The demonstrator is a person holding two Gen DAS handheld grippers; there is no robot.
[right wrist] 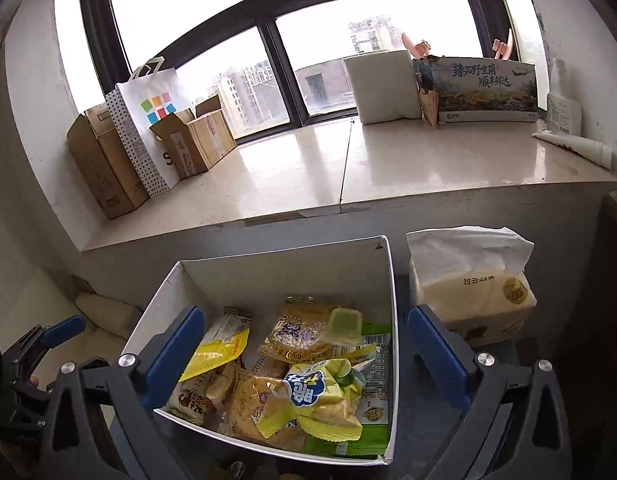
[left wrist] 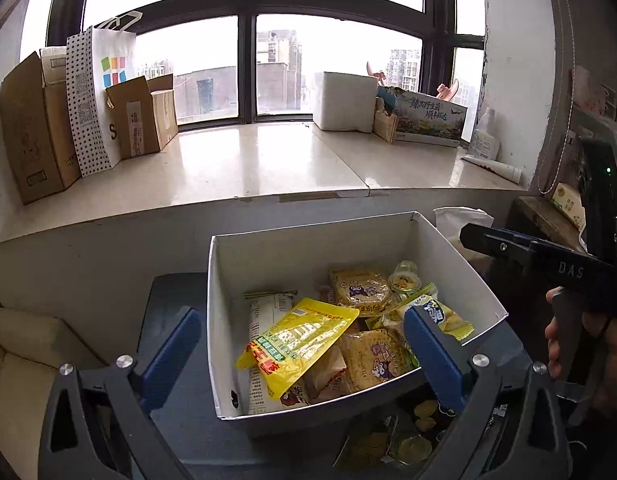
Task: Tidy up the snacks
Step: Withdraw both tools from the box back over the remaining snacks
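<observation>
- Blue-padded left gripper (left wrist: 302, 356) hangs over the white box (left wrist: 308, 240) — jaws spread wide, nothing between the pads.
- Right gripper (right wrist: 304, 356) hovers over the same box, also spread wide and empty.
- Snacks sit piled inside — yellow pouch (left wrist: 296, 340) on top, jelly cup (right wrist: 344, 326) toward the back.
- Tissue pack (right wrist: 472, 280) stands just beside the box.

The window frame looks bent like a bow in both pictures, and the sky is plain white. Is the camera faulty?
No fault. Left wrist view: the wide lens curves the straight window frame, and daylight washes the panes white. Right wrist view: the same bending, with glare on the glossy sill. In both, the white box of snacks sits dimmer, lit from behind, yet sharp.
</observation>
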